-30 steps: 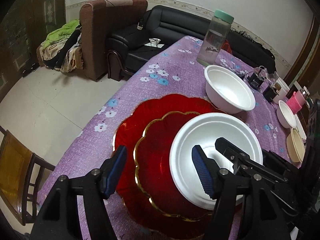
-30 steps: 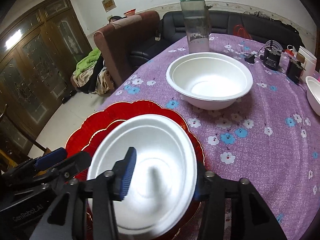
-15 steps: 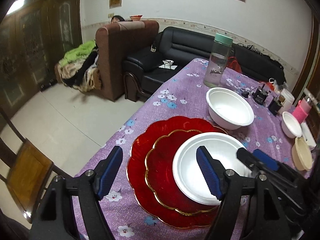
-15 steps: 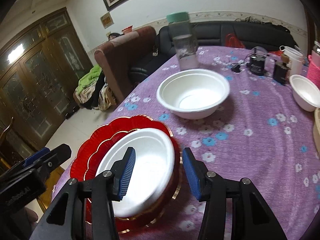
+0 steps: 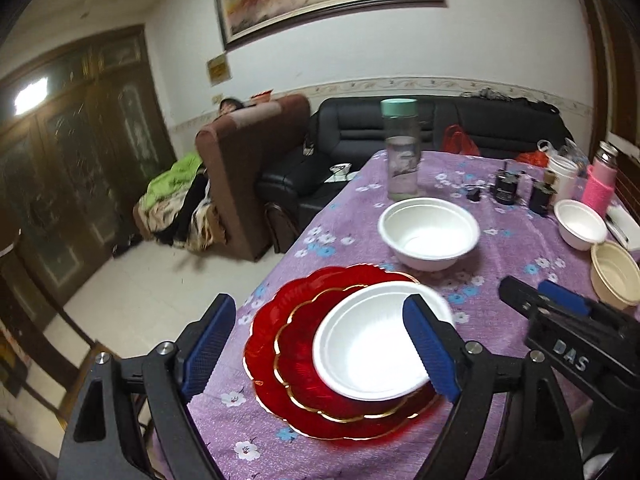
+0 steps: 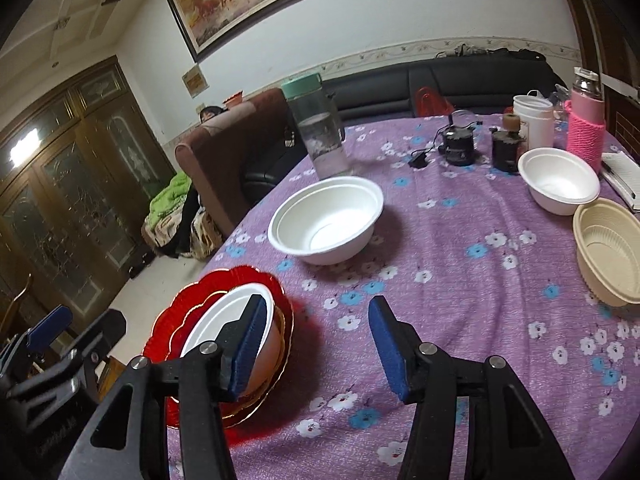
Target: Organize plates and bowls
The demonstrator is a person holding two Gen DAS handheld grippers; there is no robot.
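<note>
A white foam plate (image 5: 368,352) lies on two stacked red scalloped plates (image 5: 296,360) near the table's front left edge; the stack also shows in the right wrist view (image 6: 192,304). My left gripper (image 5: 320,348) is open and empty, raised above and in front of the stack. My right gripper (image 6: 316,344) is open and empty, to the right of the stack. A large white bowl (image 6: 326,220) stands farther back, also seen in the left wrist view (image 5: 428,232). A small white bowl (image 6: 558,180) and a beige bowl (image 6: 610,252) sit at the right.
A tall jar with a green lid (image 6: 316,128) stands behind the large bowl. A pink bottle (image 6: 586,120), a white cup (image 6: 534,120) and small dark gadgets (image 6: 460,144) crowd the far right. The purple flowered tablecloth (image 6: 460,280) covers the table. Sofas stand beyond.
My right gripper has let go of the white plate, opened and drawn back to the right. Both grippers have risen and pulled back from the stack. The plate now rests on the red plates.
</note>
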